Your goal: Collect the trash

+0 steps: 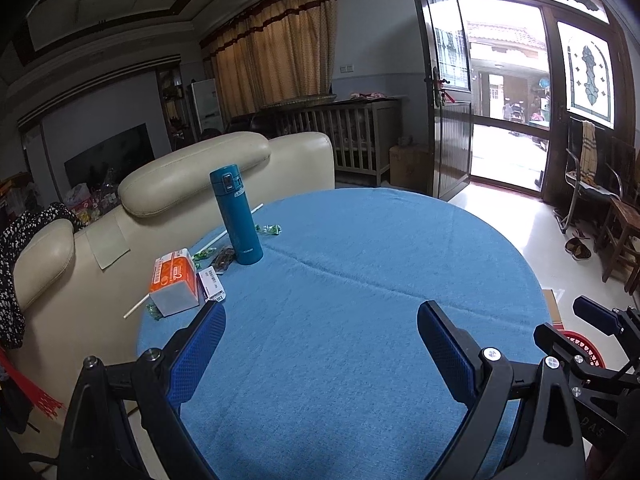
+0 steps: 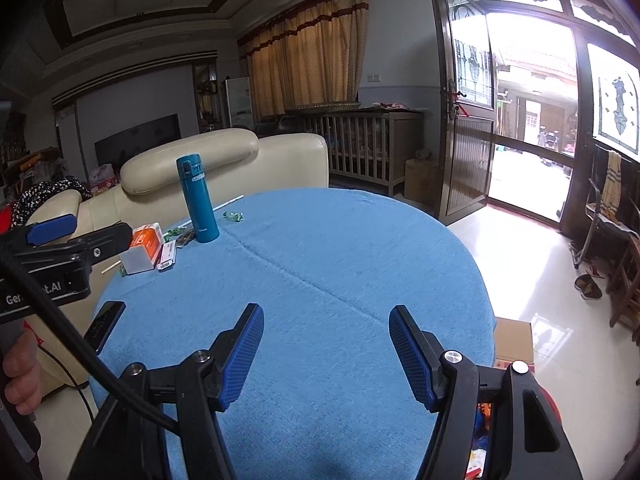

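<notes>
Basically, we have both tongs over the near edge of the blue table (image 1: 380,260), and all the litter sits in one cluster at the far left edge, around the teal flask (image 1: 236,216). Left gripper (image 1: 320,320) has its jaws spread wide with nothing between them; right gripper (image 2: 326,322) is also open, a bit narrower, and empty. The cluster lies ahead and to the left of both, so we judge the left gripper the nearer one: in the right wrist view its body sits to the left of the right gripper, just beside the orange box (image 2: 146,246). Trash candidates we see: green wrappers (image 1: 270,229) just right of the flask, more green scraps (image 1: 202,255) between flask and box, a dark wrapper (image 1: 223,259) touching the flask's base on its left, a white label (image 1: 212,285) just beside the box, and a white straw (image 1: 192,254). The straw's long axis runs diagonally from near-left to far-right, passing behind the flask and box and poking off the table edge. We'd guess a grab across that axis works best. A red basket (image 1: 578,346) shows low on the right, below the table rim, well apart from the cluster; likely the bin. A dark phone (image 2: 105,325) lies near the left edge; we'd leave it.
</notes>
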